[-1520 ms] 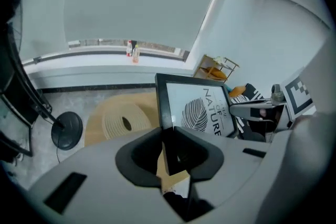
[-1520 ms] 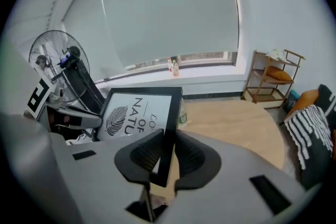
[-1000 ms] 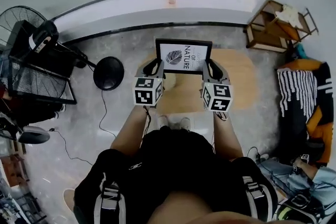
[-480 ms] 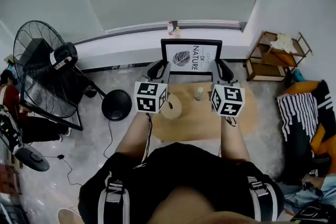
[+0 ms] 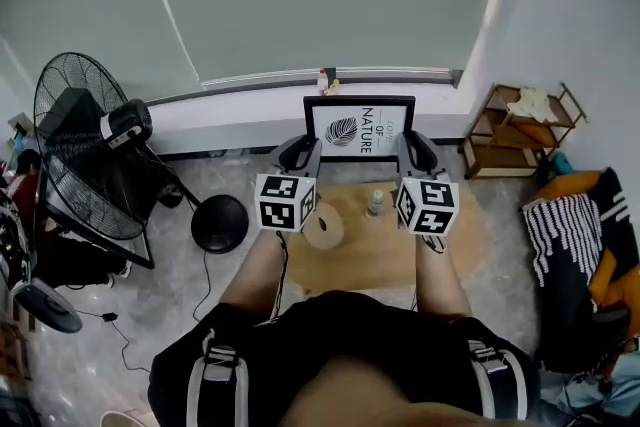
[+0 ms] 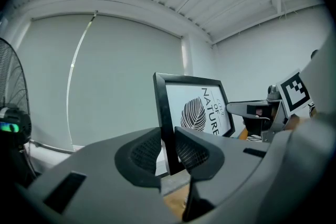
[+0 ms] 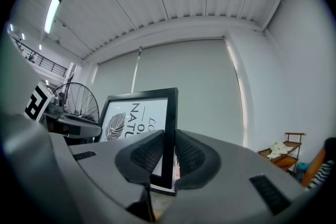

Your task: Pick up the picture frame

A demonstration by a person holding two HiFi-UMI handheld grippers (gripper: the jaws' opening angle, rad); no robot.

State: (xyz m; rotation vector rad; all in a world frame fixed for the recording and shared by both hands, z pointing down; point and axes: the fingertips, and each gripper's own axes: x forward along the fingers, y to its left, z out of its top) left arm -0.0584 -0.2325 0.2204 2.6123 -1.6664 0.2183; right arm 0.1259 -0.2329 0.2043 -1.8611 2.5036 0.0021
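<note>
Below me the round wooden worktop [image 5: 350, 250] carries only a roll of tape [image 5: 323, 227] and a small bottle [image 5: 376, 203]. The picture frame [image 5: 360, 127] is clear of it, upright in the upper middle of the head view. My left hand-held gripper [image 5: 300, 155] is clamped on the frame's left edge and my right hand-held gripper [image 5: 415, 153] on its right edge. In each gripper view the thin black moulding sits pinched between the ribbed pads with no gap that I can see. Both grips look low on the sides, with most of the frame standing above the jaws, so I judge it top-heavy. It could pivot forward or backward about the two pinch points if either hand tilts. The hold is also narrow: should my hands drift apart, or one rise faster than the other, an edge could slide out of the pads. The frame would then hang from one corner or drop onto the bottle and the tape. Squeezing harder to prevent that might mark the moulding. Beyond it, the window sill [image 5: 250, 85] carries small bottles [image 5: 323, 80] close behind the frame's top edge, so a push forward might knock them. The fan [image 5: 85, 130] at the left and the wooden rack [image 5: 525, 130] at the right stand well apart.
</note>
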